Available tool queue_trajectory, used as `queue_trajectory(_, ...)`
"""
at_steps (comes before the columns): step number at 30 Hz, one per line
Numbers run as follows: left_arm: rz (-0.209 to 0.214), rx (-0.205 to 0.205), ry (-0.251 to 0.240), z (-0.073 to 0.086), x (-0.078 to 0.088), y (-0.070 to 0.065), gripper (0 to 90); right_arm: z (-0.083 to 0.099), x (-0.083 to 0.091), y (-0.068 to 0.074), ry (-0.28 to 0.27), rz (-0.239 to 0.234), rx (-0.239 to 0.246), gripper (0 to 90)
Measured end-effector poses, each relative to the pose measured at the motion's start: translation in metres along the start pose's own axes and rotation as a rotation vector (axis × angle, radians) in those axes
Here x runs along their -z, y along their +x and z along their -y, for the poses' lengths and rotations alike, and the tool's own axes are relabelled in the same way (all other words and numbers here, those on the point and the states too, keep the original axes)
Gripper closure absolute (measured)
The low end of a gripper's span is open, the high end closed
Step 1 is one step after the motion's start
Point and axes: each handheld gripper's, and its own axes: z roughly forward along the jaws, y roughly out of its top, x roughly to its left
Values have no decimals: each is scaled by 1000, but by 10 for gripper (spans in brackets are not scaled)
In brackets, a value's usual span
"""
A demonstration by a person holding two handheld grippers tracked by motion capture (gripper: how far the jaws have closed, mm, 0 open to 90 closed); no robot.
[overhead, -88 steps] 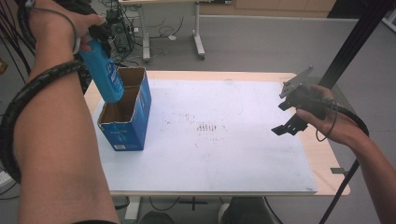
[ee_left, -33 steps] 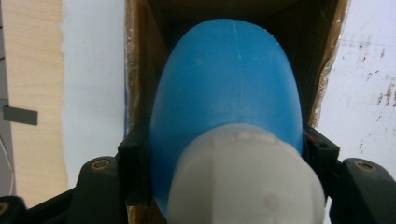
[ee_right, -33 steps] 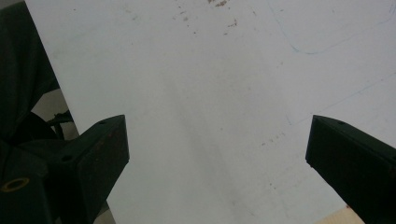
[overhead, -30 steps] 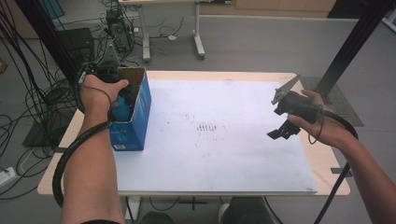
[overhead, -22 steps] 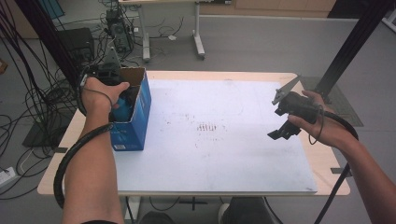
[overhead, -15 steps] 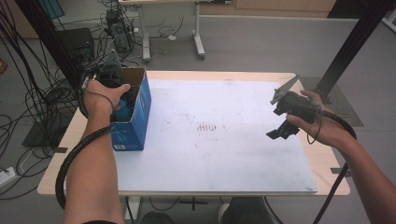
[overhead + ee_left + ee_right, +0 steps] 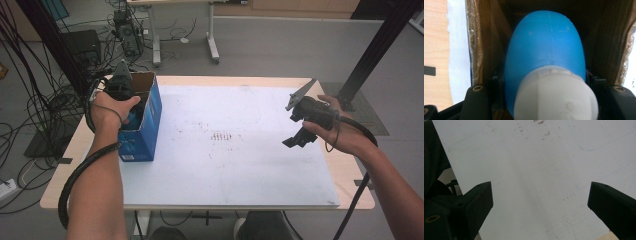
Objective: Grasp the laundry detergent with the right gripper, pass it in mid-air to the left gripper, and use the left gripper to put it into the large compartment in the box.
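Left hand-held gripper [image 7: 122, 100] clamped on blue bottle [image 7: 544, 57], lowered inside open blue box [image 7: 150, 107] at bench [image 7: 320, 87] left edge; cardboard walls close around. Right hand-held gripper [image 7: 298, 140] jaws apart over white mat [image 7: 225, 165].

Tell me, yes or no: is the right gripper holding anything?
No: the right gripper has its jaws wide apart over the bare white tabletop.

bottle [image 7: 544, 57]: blue, white cap | box [image 7: 150, 122]: blue | mat [image 7: 240, 150]: white
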Motion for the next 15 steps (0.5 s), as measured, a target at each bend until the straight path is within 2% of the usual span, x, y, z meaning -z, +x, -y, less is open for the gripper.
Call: queue_trajectory(15,4,11,13,-3,-1,1,367,-3,-1,-3,-6,5,6,60)
